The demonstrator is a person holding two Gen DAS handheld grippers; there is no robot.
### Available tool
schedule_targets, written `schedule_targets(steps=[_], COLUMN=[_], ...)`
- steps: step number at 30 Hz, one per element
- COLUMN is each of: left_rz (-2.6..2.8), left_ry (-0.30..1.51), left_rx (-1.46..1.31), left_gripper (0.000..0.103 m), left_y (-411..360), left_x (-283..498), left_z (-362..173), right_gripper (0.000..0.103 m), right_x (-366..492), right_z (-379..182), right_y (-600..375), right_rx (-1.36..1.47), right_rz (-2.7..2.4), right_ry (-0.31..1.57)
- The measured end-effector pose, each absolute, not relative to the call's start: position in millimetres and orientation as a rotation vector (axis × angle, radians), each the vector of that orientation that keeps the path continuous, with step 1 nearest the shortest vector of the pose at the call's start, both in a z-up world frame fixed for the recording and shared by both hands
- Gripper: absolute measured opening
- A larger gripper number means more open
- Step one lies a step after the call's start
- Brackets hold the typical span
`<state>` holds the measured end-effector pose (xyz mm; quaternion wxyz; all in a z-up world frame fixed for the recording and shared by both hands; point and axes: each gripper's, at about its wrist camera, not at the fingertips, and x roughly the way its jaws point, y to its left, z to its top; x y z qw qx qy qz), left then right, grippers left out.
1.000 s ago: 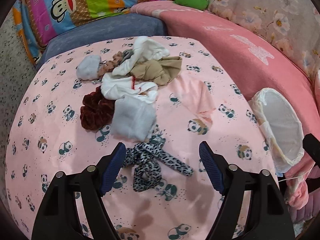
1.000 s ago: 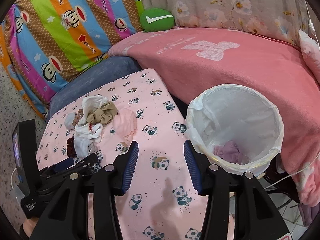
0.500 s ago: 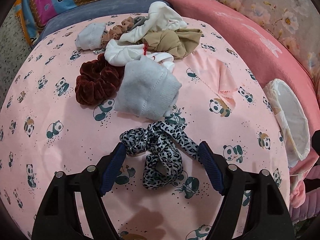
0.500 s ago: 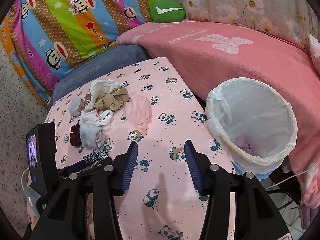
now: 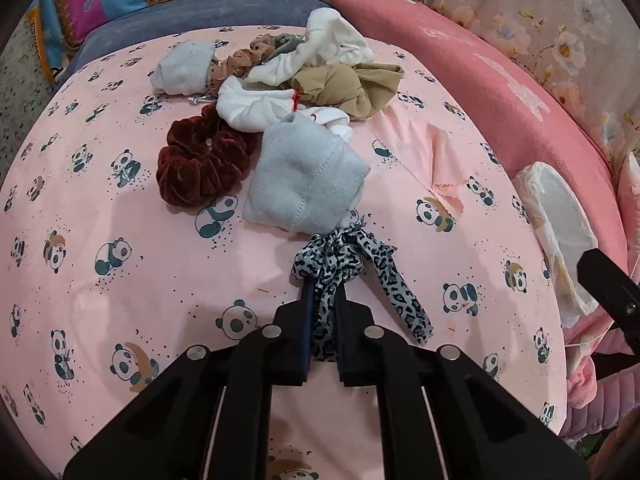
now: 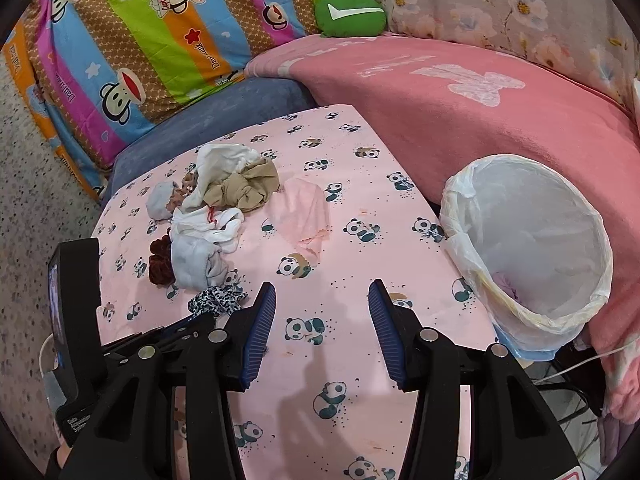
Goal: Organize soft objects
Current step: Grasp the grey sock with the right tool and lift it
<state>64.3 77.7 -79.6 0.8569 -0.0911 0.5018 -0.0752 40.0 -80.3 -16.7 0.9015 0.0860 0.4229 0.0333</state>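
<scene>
My left gripper (image 5: 323,296) is shut on a leopard-print scrunchie (image 5: 340,260), whose tail trails to the right on the pink panda-print table (image 5: 120,280). Just beyond lie a grey sock (image 5: 304,180), a dark red velvet scrunchie (image 5: 200,164), white socks (image 5: 256,108) and a tan cloth (image 5: 348,84). In the right wrist view my right gripper (image 6: 322,328) hangs open above bare tabletop (image 6: 352,272), with the same scrunchie (image 6: 216,298) and the pile (image 6: 216,208) to its left. The white lined basket (image 6: 532,248) stands at the right.
A thin pink cloth (image 5: 424,152) lies flat right of the pile. A pink blanket-covered sofa (image 6: 460,100), a striped cartoon pillow (image 6: 140,40) and a green cushion (image 6: 350,14) ring the table's far side. Something pale purple (image 6: 506,282) lies inside the basket.
My left gripper moved forward over the leopard-print scrunchie and went from open to shut on it. The right gripper drifted slightly, still open.
</scene>
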Motion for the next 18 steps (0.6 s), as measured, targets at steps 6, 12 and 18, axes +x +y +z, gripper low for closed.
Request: schedule_targets(steps=[6,12,18], left_rz=[-0.143,-0.093,-0.039], left_ry=[1.002,0.966,0.954], left_rx=[-0.221,-0.225,-0.223], left_gripper=[0.008,0.008,0.008], left_y=[102.7,128.4,151.2], left_x=[57.6,55.4,58.8], left_z=[-56.0,-41.6,-40.1], right_gripper=[0.050,0.050,0.050], right_x=[50.9,68.2,87.7], right_z=[-17.8,-21.9,-28.8], right_y=[-59.3,-28.6,5.1], right_rx=[0.176,0.177,0.156], right_rz=[0.120,0.195,0.250], right_ry=[0.883,0.905,0.923])
